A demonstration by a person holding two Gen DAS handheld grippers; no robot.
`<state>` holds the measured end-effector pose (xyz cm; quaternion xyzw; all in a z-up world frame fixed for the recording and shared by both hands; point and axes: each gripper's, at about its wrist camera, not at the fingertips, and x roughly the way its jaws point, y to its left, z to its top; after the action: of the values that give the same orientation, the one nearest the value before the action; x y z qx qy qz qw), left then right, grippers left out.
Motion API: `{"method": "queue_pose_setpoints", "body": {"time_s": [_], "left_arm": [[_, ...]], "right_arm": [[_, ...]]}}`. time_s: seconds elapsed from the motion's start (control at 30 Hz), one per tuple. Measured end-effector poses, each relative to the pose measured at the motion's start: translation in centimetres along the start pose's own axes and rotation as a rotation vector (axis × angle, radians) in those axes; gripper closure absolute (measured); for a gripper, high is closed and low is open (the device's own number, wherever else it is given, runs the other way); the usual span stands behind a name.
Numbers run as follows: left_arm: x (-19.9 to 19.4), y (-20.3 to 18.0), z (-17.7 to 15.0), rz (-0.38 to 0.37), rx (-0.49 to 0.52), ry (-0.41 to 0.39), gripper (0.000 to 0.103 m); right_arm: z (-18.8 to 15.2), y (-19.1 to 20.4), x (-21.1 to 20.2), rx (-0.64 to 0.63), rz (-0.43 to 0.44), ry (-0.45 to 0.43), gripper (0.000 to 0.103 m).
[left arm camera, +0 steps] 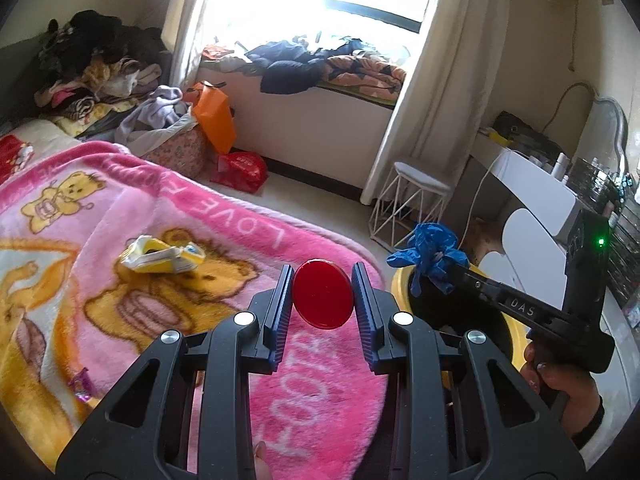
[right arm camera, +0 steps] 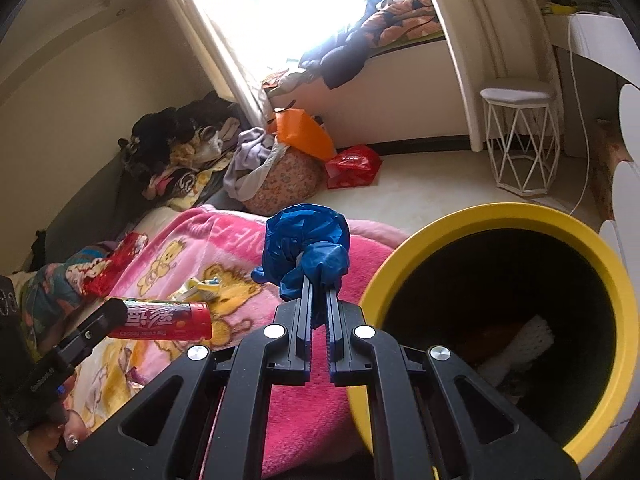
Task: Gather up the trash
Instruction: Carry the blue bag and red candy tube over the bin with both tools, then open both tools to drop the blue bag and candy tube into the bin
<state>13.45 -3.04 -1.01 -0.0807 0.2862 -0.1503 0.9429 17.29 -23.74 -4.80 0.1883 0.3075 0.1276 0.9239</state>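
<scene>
Here the left claw (left arm camera: 323, 280) grips a red cylindrical candy tube (left arm camera: 323, 298) end-on; the right claw (right arm camera: 319, 295) pinches a crumpled blue glove (right arm camera: 306, 250) beside the yellow-rimmed bin (right arm camera: 500, 216).

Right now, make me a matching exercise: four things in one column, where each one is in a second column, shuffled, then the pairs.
Things:
1. red cylindrical snack tube
2. crumpled blue plastic glove
3. crushed yellow and white carton
4. white foam net sleeve

Places:
A. inside the yellow-rimmed bin
B. lying on the pink bear blanket
C. in the left gripper
D. in the right gripper

Pairs: 1-C, 2-D, 3-B, 4-A
</scene>
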Motion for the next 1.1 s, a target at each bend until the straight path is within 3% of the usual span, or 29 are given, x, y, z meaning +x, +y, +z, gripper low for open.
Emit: {"method": "queue_pose_setpoints", "body": {"time_s": [0.47, 0.87, 0.97, 1.07, 1.1], "left_arm": [[1.1, -5.5, 0.5, -0.093, 0.067, 0.000, 0.080], [4.2, -10.4, -1.2, -0.204, 0.098, 0.071, 0.080], [5.1, -11.5, -1.7, -0.230, 0.110, 0.090, 0.080], [5.7, -12.5, -2.1, -0.231, 0.139, 0.104, 0.078], [5.9, -12.6, -2.2, -0.232, 0.140, 0.110, 0.068]], "right_arm": [[0.1, -4.4, -2.7, 0.060, -0.093, -0.034, 0.097], [-0.2, -9.8, -4.2, 0.165, -0.214, -0.019, 0.097], [-0.2, -11.0, -4.2, 0.192, -0.223, 0.006, 0.095], [-0.4, -11.9, -4.2, 0.225, -0.237, 0.015, 0.081], [-0.5, -12.1, -4.3, 0.233, -0.240, 0.015, 0.072]]}}
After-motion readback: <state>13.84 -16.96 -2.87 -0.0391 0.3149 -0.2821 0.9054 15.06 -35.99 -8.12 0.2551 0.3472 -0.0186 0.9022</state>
